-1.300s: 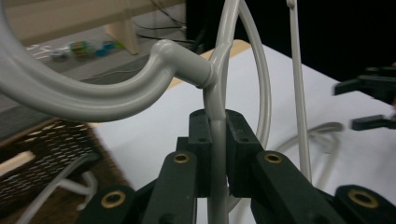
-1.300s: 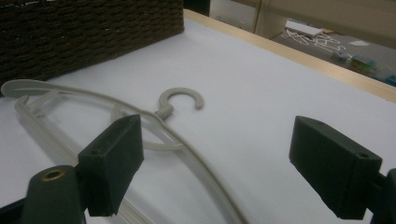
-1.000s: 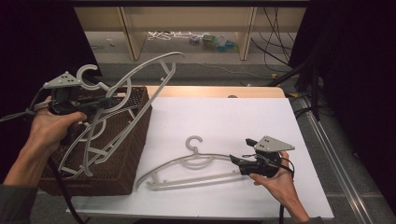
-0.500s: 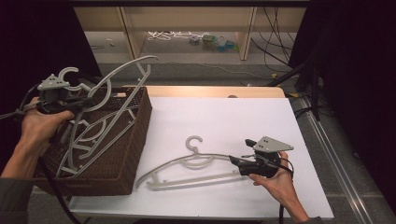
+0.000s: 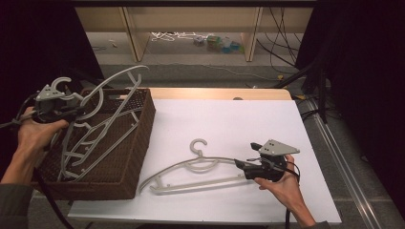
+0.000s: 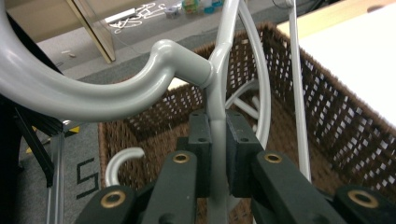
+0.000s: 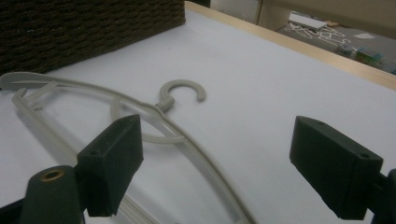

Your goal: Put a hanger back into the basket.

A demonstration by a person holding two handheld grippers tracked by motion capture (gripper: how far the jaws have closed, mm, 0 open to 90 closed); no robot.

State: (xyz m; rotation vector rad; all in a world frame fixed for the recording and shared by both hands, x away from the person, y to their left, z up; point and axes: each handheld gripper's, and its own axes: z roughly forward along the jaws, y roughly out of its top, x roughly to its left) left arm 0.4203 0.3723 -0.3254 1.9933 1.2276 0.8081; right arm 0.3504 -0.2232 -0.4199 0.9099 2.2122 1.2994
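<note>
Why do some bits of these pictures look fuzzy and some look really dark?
In the left gripper view, the thick grey plastic hanger hook sits very near the lens, so it looks soft, while the brown woven basket is clearer. In the right gripper view, the black jaws are blurry at the bottom. In the high view, the white table top is bright and the sides are black.

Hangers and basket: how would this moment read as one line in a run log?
left gripper: shut on grey hanger, over wicker basket | right gripper: open around second hanger on white table
</note>
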